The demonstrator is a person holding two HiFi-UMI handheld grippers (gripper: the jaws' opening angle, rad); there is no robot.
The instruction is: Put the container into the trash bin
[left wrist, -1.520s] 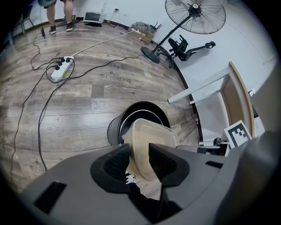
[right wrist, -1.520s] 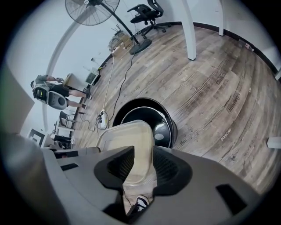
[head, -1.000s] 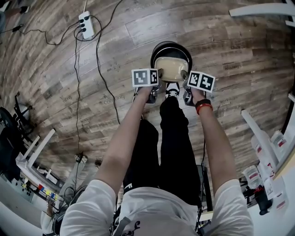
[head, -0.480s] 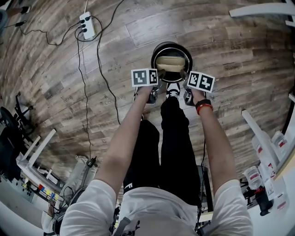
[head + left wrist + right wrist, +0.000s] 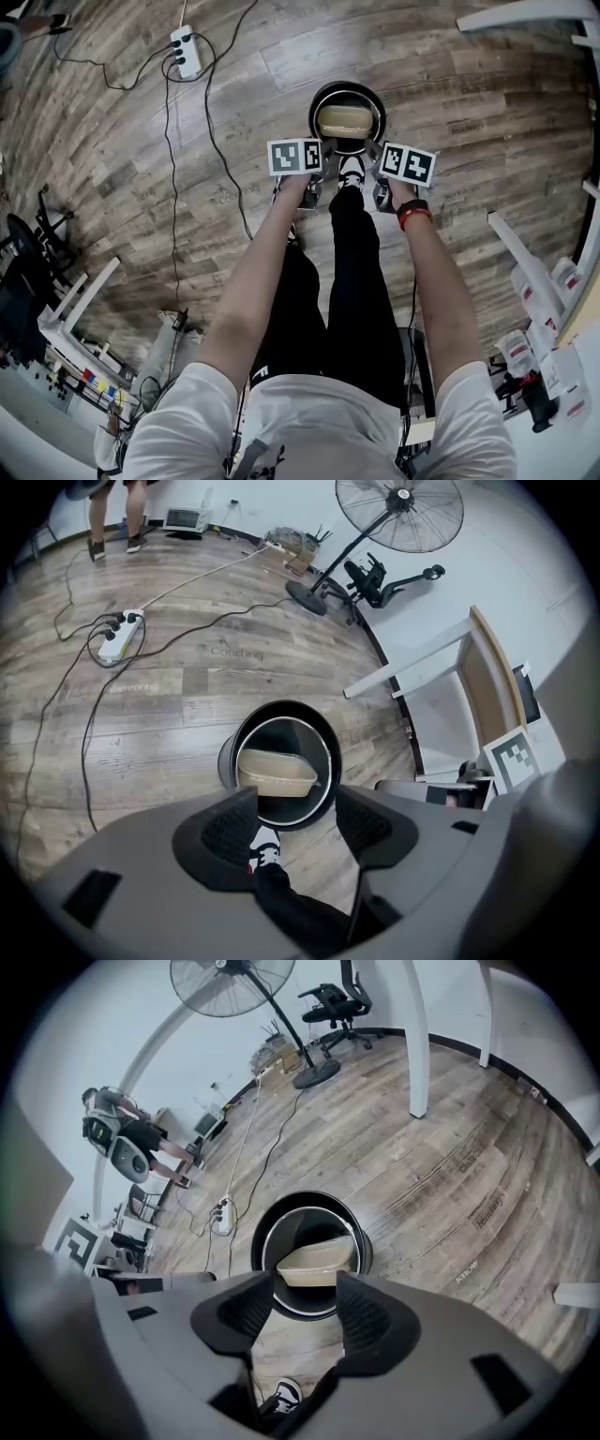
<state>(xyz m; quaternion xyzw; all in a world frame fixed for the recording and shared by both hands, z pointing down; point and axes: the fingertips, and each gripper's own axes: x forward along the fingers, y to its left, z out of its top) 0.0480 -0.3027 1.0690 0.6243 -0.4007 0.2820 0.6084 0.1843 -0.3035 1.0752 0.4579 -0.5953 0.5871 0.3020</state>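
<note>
Left gripper: jaws apart, nothing between them.
Right gripper: jaws apart, nothing between them.
Container: one, beige, rounded-rectangular tray, lying inside the bin.
Bin: one, round, black, standing on the floor.
Floor: wood-grain planks.

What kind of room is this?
Likely an office or lab workspace: an office chair, a large standing fan, and a power strip with cables across the floor.
</note>
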